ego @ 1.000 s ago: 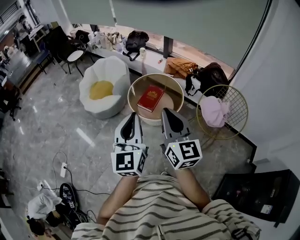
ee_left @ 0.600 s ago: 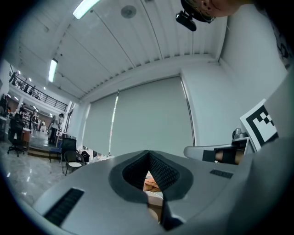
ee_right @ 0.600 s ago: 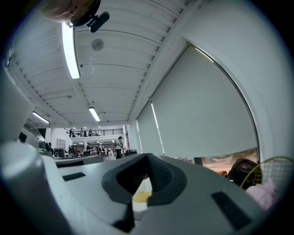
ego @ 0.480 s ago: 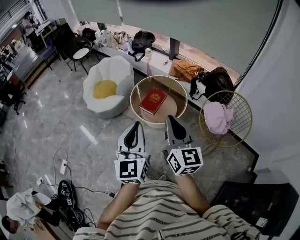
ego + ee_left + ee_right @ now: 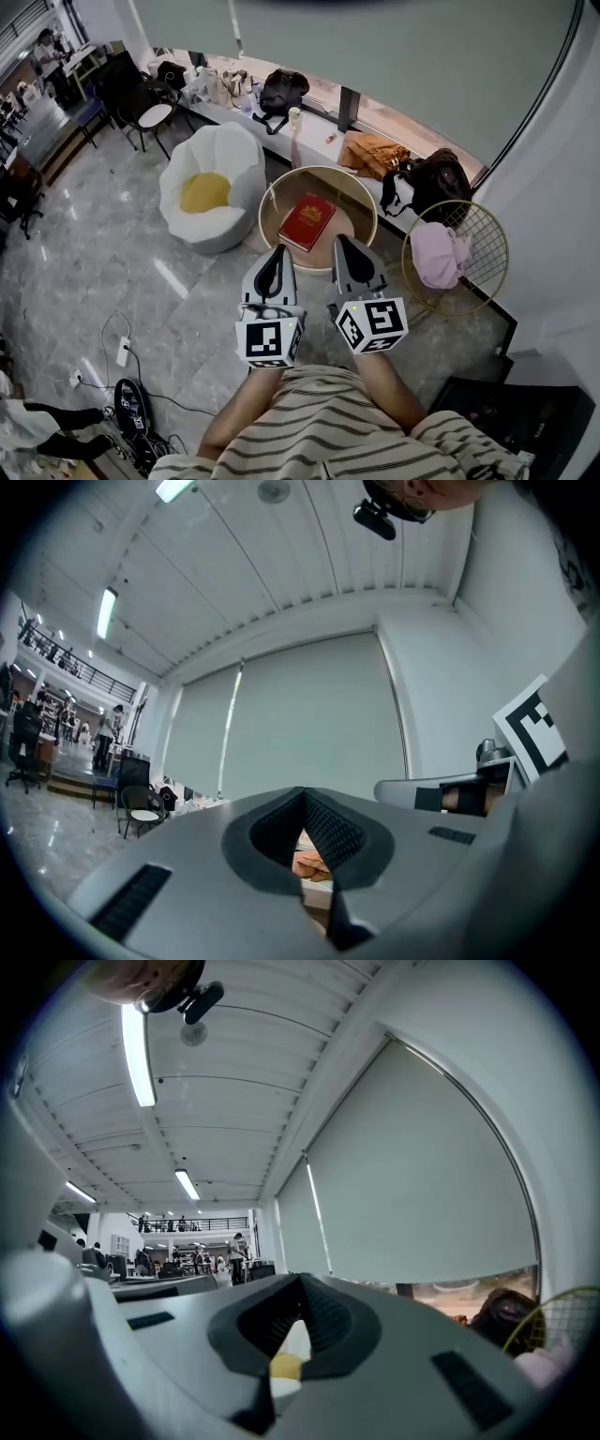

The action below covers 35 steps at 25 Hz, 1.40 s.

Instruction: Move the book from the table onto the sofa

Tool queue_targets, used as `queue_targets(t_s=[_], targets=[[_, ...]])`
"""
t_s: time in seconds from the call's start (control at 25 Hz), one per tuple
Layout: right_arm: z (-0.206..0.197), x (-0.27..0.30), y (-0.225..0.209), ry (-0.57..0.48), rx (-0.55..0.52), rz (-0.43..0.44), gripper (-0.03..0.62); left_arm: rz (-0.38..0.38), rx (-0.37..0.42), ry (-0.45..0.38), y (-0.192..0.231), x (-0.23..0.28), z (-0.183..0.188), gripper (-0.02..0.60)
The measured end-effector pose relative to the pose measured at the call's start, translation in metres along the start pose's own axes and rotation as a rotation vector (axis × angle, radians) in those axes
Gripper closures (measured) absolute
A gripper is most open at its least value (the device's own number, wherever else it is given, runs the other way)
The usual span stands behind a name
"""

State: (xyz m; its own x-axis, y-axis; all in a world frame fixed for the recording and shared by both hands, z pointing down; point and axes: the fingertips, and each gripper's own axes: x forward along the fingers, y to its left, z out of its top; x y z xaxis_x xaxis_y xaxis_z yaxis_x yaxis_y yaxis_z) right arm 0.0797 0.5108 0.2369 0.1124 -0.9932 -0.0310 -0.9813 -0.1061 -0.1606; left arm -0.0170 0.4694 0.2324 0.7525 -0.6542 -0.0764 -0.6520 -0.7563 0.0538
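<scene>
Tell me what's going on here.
A person holds the left gripper and right gripper side by side, fingers shut and empty, pointed toward the round table. The red book lies on it, untouched. The white sofa stands to the table's left.

Head view: the near rim of the table (image 5: 366,199) is hidden behind the tips of the left gripper (image 5: 276,253) and right gripper (image 5: 343,242). Cover print on the book (image 5: 307,220) is too small to read. Gripper views: each gripper's own body masks the lower field.
</scene>
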Motion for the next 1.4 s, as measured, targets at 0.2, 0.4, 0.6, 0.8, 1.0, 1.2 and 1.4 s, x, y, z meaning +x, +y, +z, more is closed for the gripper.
queue_targets(t_s=[0.2,0.4,0.6,0.8,1.0,1.2,1.4], targets=[[-0.002,0.064,-0.015,0.008,-0.003,-0.039,0.580,-0.035,-0.003,0.002,0.034,0.064,-0.003,0.575],[-0.001,0.133,-0.026,0.024,-0.002,-0.099,0.580,-0.095,-0.012,0.039,0.073,0.127,-0.007,0.575],[0.003,0.196,-0.036,0.020,0.005,-0.174,0.580,-0.159,-0.014,0.060,0.113,0.188,-0.009,0.575],[-0.009,0.244,-0.044,0.036,0.011,-0.258,0.580,-0.238,-0.014,0.097,0.148,0.232,-0.021,0.575],[-0.008,0.275,-0.043,0.058,0.016,-0.314,0.580,-0.306,-0.029,0.130,0.167,0.261,-0.026,0.575],[-0.017,0.288,-0.045,0.073,0.001,-0.362,0.580,-0.347,-0.052,0.152,0.177,0.276,-0.042,0.575],[-0.015,0.294,-0.043,0.076,0.003,-0.400,0.581,-0.377,-0.070,0.158,0.183,0.287,-0.041,0.575]])
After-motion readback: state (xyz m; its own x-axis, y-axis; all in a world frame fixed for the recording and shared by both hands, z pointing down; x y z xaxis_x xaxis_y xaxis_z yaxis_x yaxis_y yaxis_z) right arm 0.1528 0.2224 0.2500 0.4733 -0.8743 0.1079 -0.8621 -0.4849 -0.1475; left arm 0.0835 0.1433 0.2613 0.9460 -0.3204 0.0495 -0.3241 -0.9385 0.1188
